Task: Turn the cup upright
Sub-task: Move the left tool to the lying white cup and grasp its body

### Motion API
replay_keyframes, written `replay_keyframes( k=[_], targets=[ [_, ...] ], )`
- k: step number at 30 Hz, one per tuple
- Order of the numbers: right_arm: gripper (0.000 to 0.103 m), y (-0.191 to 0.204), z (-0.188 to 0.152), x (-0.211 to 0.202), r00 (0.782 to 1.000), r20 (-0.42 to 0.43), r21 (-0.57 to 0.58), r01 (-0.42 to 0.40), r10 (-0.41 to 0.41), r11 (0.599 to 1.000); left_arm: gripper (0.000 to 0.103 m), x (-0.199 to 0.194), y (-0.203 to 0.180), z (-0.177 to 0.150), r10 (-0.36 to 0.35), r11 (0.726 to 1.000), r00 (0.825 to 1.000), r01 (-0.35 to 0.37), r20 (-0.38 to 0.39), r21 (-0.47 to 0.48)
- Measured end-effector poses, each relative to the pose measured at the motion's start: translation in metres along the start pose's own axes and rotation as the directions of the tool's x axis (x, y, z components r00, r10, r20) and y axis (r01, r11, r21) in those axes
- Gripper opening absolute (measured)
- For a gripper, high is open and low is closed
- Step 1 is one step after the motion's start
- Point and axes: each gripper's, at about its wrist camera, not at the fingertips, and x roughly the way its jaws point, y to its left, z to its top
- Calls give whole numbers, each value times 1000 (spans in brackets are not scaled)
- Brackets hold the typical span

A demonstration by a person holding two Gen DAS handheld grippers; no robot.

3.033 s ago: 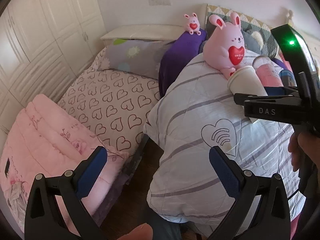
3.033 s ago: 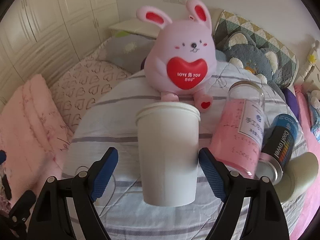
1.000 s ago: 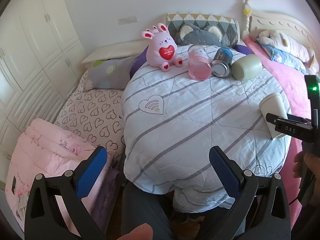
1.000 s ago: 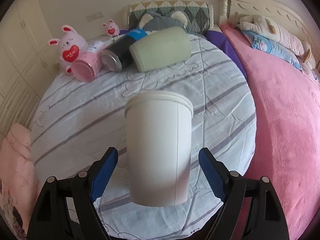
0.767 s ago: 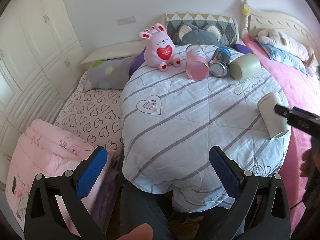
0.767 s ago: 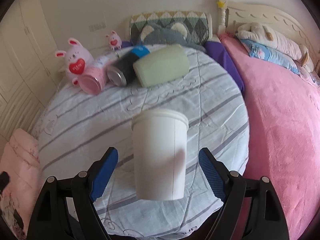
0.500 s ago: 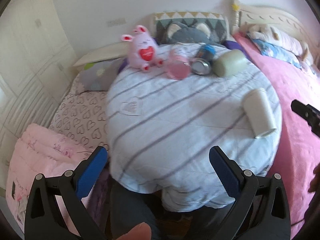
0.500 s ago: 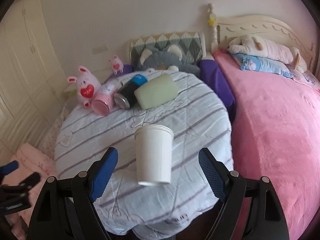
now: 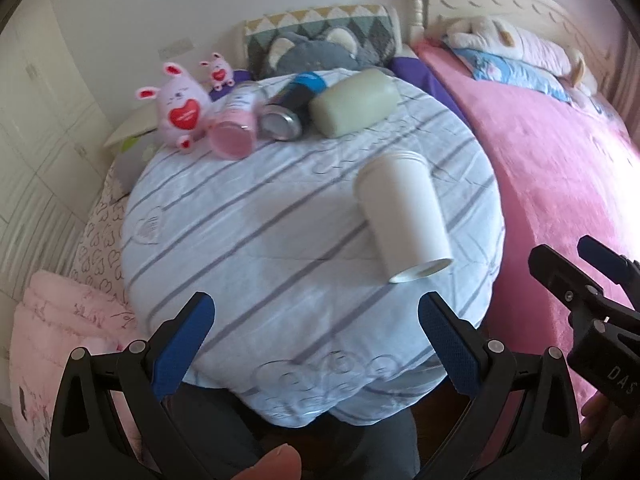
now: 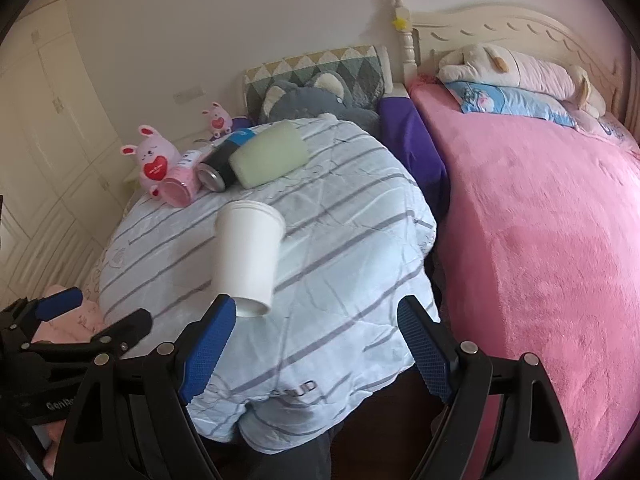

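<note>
A white paper cup lies on its side on the striped round cloth-covered table, narrow base toward me, rim away. It also shows in the right wrist view. My left gripper is open and empty, low at the table's near edge. My right gripper is open and empty, pulled back from the cup; its left fingertip overlaps the cup's base in the image. The right gripper also shows at the right of the left wrist view.
At the table's far side lie a pale green cup, a dark can and a pink jar, beside a pink plush rabbit. A pink bed runs along the right. White wardrobes stand left.
The right gripper has let go of the white cup, which now lies on its side on the table. Both grippers have drawn back and away from the table.
</note>
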Motion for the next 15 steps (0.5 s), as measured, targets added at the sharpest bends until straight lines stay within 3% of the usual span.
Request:
replay_keyframes(
  k=[9, 15],
  targets=[
    [84, -43, 9, 12, 999, -12, 44, 51, -51, 998, 103, 34, -31, 32, -75, 997, 995, 73, -66, -30],
    [84, -59, 23, 31, 997, -38, 58, 66, -63, 996, 103, 71, -40, 50, -128, 989, 982, 115, -142, -93]
  ],
)
